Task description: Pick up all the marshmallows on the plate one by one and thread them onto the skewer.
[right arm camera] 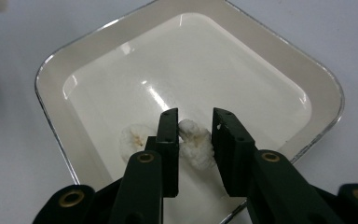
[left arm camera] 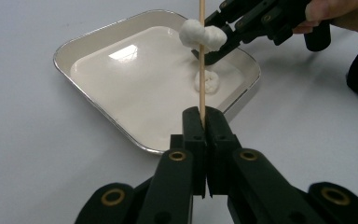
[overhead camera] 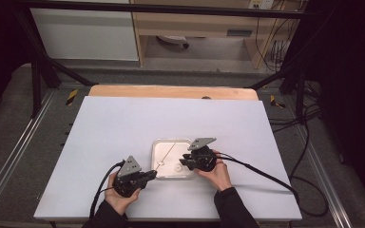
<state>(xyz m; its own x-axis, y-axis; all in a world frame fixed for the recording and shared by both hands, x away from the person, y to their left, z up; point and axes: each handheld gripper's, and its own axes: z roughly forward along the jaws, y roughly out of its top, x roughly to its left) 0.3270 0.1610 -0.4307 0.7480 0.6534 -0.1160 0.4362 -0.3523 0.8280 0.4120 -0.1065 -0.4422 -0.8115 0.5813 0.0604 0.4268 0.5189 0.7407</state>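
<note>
Marshmallow pieces and a thin wooden skewer (left arm camera: 201, 56) are what I am working with, over a white tray (overhead camera: 158, 147) with a metal rim near the front of the white table (overhead camera: 123, 128). My left gripper (left arm camera: 203, 116) is clamped tight on the skewer's lower end; the stick rises straight up and is cut off by the top edge of the left gripper view, so I cannot see its tip there. In that view my right gripper (left arm camera: 214, 44) reaches in from the upper right, holding one white piece (left arm camera: 202, 35) against the skewer, above a second piece (left arm camera: 208, 82) resting on the tray floor. In the right gripper view the held piece (right arm camera: 196, 142) sits between the jaws, partly covered by the left jaw; the right jaw's contact is hard to judge, so the firmness of the grip is unclear. From the high view the skewer is only a faint line and the pieces are tiny. I can read no labels or writing anywhere.
</note>
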